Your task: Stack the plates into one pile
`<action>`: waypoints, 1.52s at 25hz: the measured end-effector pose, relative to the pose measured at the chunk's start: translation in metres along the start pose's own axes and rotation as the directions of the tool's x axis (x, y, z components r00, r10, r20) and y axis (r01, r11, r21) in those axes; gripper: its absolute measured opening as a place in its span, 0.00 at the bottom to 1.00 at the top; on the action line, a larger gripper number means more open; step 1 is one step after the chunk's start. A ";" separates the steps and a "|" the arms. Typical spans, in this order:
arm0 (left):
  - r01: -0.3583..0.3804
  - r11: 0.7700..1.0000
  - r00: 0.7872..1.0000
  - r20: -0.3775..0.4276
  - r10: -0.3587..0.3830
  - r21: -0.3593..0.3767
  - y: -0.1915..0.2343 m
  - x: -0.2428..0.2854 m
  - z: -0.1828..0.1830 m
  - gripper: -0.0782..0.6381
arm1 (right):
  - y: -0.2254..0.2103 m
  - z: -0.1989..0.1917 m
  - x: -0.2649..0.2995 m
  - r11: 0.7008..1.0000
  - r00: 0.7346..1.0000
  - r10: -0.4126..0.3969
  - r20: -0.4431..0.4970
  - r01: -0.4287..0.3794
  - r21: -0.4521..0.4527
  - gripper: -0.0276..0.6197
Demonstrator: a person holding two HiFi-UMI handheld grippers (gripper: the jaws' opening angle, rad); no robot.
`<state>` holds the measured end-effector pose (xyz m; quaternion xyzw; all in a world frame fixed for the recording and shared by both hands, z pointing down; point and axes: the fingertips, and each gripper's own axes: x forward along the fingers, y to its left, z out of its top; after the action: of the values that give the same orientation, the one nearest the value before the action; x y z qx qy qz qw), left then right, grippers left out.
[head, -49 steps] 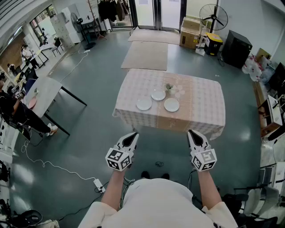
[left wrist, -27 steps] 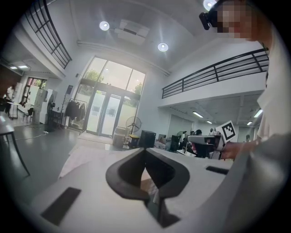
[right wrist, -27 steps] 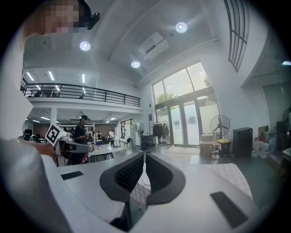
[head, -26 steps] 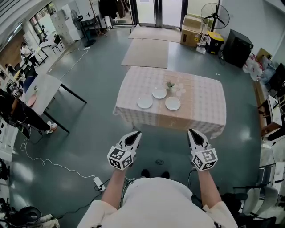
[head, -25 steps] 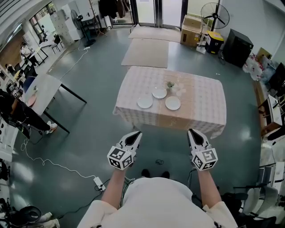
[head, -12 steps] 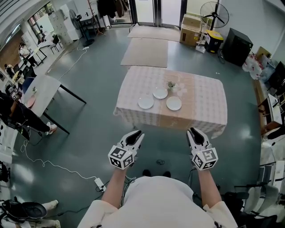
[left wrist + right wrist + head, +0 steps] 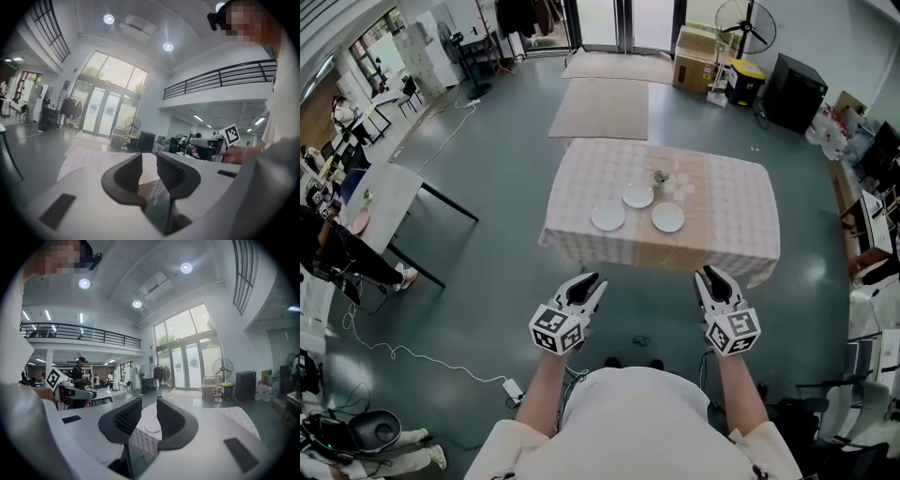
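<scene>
Three white plates lie apart on a table with a checked cloth (image 7: 722,225): a left plate (image 7: 607,217), a middle plate (image 7: 637,197) and a right plate (image 7: 667,217). Both grippers hang over the floor short of the table's near edge, well away from the plates. My left gripper (image 7: 589,283) (image 7: 149,159) has just been opening; its jaws stand apart with nothing between them. My right gripper (image 7: 710,277) (image 7: 149,401) also shows a gap and holds nothing; through the gap one plate (image 7: 152,427) is visible far ahead.
A small plant (image 7: 657,178) stands on the table behind the plates. Two rugs (image 7: 600,108) lie beyond it, with boxes (image 7: 694,56), a fan (image 7: 745,23) and a black cabinet (image 7: 792,89) at the back. A white side table (image 7: 384,192) and a floor cable (image 7: 412,356) are to the left.
The table and plates have drawn slightly nearer in the head view. Both grippers sit a little further forward, and the left jaws look a bit wider apart.
</scene>
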<state>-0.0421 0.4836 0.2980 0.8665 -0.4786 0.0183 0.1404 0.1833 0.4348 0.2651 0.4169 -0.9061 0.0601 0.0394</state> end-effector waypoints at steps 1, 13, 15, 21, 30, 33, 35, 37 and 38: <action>0.006 1.000 1.000 -0.001 -0.006 0.000 0.002 0.000 -0.001 0.25 | 0.000 -0.002 0.001 1.000 1.000 -0.004 -0.003 0.004 0.004 0.22; 0.058 0.998 0.998 -0.023 -0.058 -0.006 0.040 -0.011 -0.014 0.25 | 0.024 -0.017 0.025 0.998 0.998 -0.063 -0.019 0.063 0.021 0.22; 0.063 0.998 0.998 -0.028 -0.063 -0.010 0.043 -0.011 -0.017 0.25 | 0.024 -0.022 0.026 0.997 0.997 -0.071 -0.025 0.071 0.031 0.22; 0.064 0.998 0.997 -0.040 -0.065 -0.027 0.053 -0.006 -0.026 0.24 | 0.022 -0.038 0.033 0.995 0.995 -0.081 -0.049 0.084 0.053 0.22; 0.035 0.999 0.998 -0.051 -0.037 -0.039 0.085 0.044 -0.024 0.24 | -0.022 -0.045 0.083 0.997 0.996 -0.053 -0.065 0.057 0.054 0.22; 0.018 0.999 0.999 -0.044 -0.019 -0.033 0.097 0.073 -0.012 0.24 | -0.047 -0.039 0.111 0.999 0.997 -0.032 -0.071 0.034 0.037 0.22; 0.005 0.999 0.999 -0.040 -0.007 -0.037 0.106 0.092 -0.002 0.24 | -0.061 -0.031 0.131 0.999 0.997 -0.015 -0.075 0.017 0.029 0.22; -0.002 0.999 0.999 -0.041 0.000 -0.042 0.115 0.111 0.004 0.24 | -0.075 -0.026 0.153 1.000 0.997 0.003 -0.080 -0.001 0.026 0.22; -0.004 0.999 0.999 -0.045 0.002 -0.043 0.119 0.120 0.006 0.24 | -0.082 -0.025 0.163 1.000 0.996 0.012 -0.083 -0.009 0.029 0.22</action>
<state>-0.0773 0.3227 0.3391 0.8619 -0.4769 0.0276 0.1698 0.1403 0.2626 0.3155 0.4098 -0.9049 0.0907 0.0708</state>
